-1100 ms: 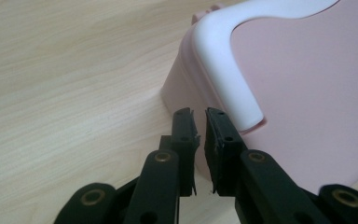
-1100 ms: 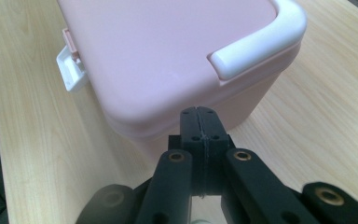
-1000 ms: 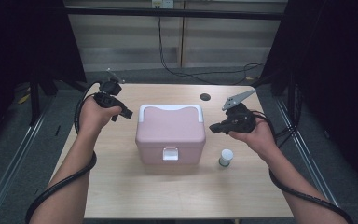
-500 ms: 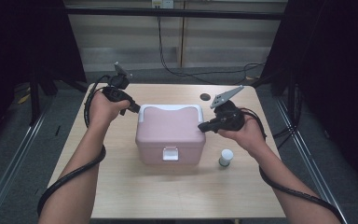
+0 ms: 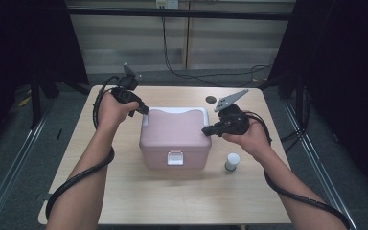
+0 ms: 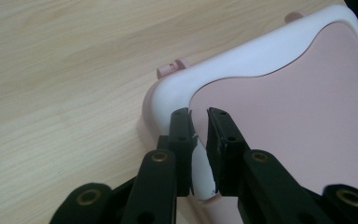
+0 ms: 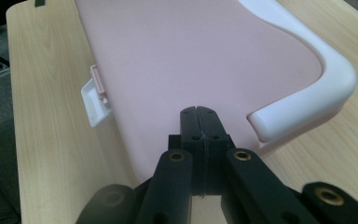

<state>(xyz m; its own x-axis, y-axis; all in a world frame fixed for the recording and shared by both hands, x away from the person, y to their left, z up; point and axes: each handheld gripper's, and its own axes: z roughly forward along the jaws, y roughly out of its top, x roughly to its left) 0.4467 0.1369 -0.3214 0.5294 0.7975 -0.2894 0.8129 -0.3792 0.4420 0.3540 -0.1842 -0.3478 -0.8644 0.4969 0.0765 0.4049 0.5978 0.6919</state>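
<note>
Pink box [image 5: 175,140] sitting mid-frame on table [image 5: 124,201]. Left gripper [image 6: 198,122] pinching the white handle [image 6: 170,100]; right gripper [image 7: 199,116] clenched empty, resting on lid. Next: probably lifting by the handle.

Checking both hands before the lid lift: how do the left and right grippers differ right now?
The left gripper has its jaws slightly parted around the white handle of the pink box; the right gripper has its jaws fully shut, empty, over the lid. Both are black and at the box top.
</note>
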